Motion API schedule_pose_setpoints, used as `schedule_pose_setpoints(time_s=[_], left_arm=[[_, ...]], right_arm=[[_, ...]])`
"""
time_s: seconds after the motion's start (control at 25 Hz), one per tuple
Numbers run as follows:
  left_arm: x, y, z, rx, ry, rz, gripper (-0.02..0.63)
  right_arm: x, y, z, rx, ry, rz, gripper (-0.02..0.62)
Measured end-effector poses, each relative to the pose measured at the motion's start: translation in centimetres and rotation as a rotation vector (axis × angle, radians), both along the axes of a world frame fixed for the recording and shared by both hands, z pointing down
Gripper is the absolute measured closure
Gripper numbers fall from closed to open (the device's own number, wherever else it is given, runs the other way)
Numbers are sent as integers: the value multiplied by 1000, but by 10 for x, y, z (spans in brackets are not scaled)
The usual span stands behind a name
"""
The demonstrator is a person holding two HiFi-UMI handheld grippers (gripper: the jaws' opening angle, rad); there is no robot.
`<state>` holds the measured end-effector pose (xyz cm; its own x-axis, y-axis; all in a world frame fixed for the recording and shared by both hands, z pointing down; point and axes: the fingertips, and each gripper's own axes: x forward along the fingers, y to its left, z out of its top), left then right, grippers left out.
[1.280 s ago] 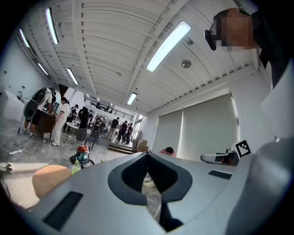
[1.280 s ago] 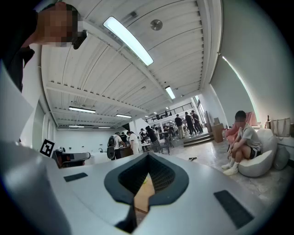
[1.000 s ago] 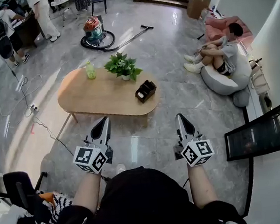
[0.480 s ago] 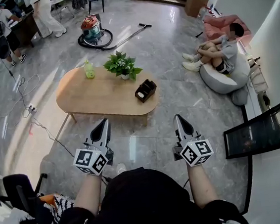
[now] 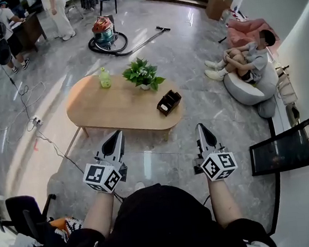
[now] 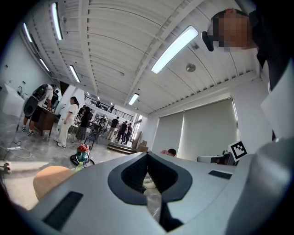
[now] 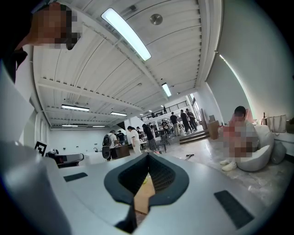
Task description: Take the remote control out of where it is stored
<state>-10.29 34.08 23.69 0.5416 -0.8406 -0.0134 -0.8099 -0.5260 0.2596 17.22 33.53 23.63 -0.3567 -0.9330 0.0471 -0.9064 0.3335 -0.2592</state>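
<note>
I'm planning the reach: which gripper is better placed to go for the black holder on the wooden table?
Probably the right. The black holder sits near the right end of the wooden table, nearer the right gripper than the left gripper. Both are shut, empty and short of the table.

Smooth, matt light-wood table [image 5: 109,106]. The floor [image 5: 191,56] is grey stone-look tile, polished and glossy, with light glare. The left gripper [image 5: 116,134] and right gripper [image 5: 200,126] have smooth matt grey plastic shells with black ribbed inner pads. Matt black holder [image 5: 170,101]. Translucent green plastic bottle [image 5: 104,77]. Soft grey cloth beanbag [image 5: 249,88].
</note>
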Motion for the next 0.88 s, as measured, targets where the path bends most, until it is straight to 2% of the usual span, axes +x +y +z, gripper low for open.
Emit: schedule_pose_setpoints(time_s=[0.2, 0.4, 0.64, 0.88], left_arm=[[-26, -9, -6, 22, -17, 13, 600], [-47, -20, -1, 16, -16, 13, 600], [-47, -38, 9, -9, -11, 9, 600], [-25, -83, 17, -21, -27, -3, 600]], right_arm=[[-34, -7, 3, -22, 32, -16, 589], [-56, -16, 2, -34, 17, -26, 589], [-47, -33, 15, -65, 1, -13, 589], [-29, -83, 31, -63, 29, -37, 589]])
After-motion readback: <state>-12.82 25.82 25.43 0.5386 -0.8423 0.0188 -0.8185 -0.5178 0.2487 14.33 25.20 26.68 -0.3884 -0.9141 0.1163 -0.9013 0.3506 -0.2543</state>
